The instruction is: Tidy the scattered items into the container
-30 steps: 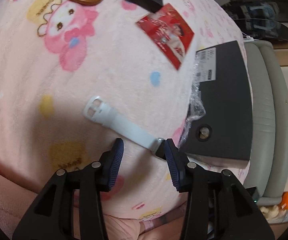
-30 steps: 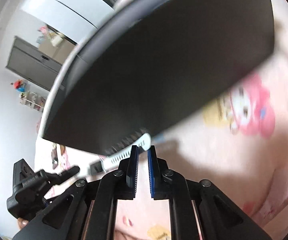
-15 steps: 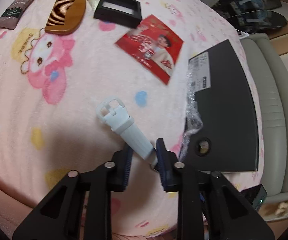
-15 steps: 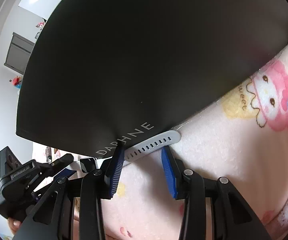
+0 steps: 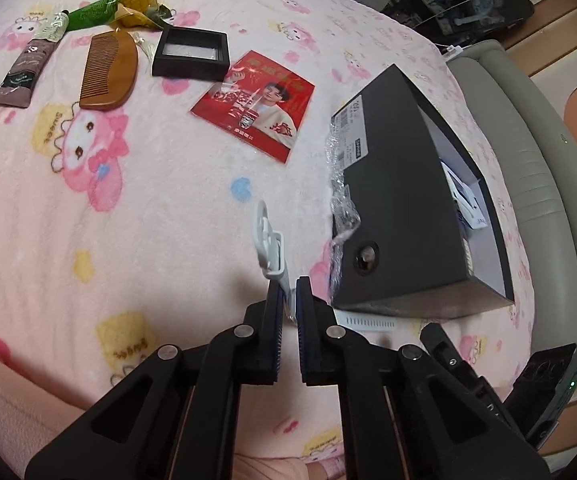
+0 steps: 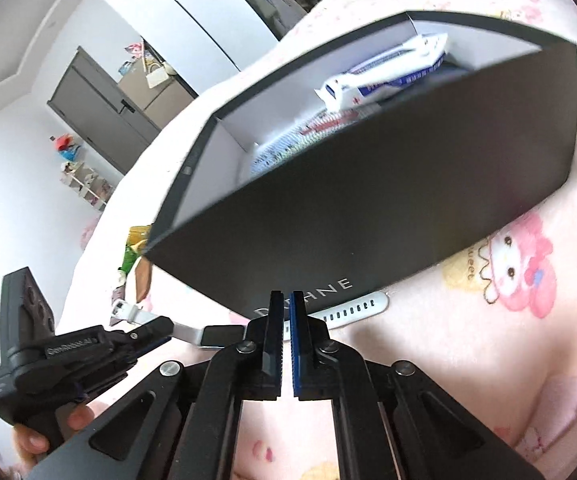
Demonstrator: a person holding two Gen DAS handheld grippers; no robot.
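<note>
The left gripper [image 5: 287,292] is clamped on the buckle half of the white watch [image 5: 269,246], and the right gripper [image 6: 287,304] is pinched tight on its holed strap half. The watch is stretched along the near wall of the black box [image 6: 368,216], on the pink blanket [image 5: 128,220].

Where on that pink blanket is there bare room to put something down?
The widest bare stretch lies between the wooden comb, the red card and the white watch. It is crowded at the far corner, around the small black tray, and beside the black box.
</note>
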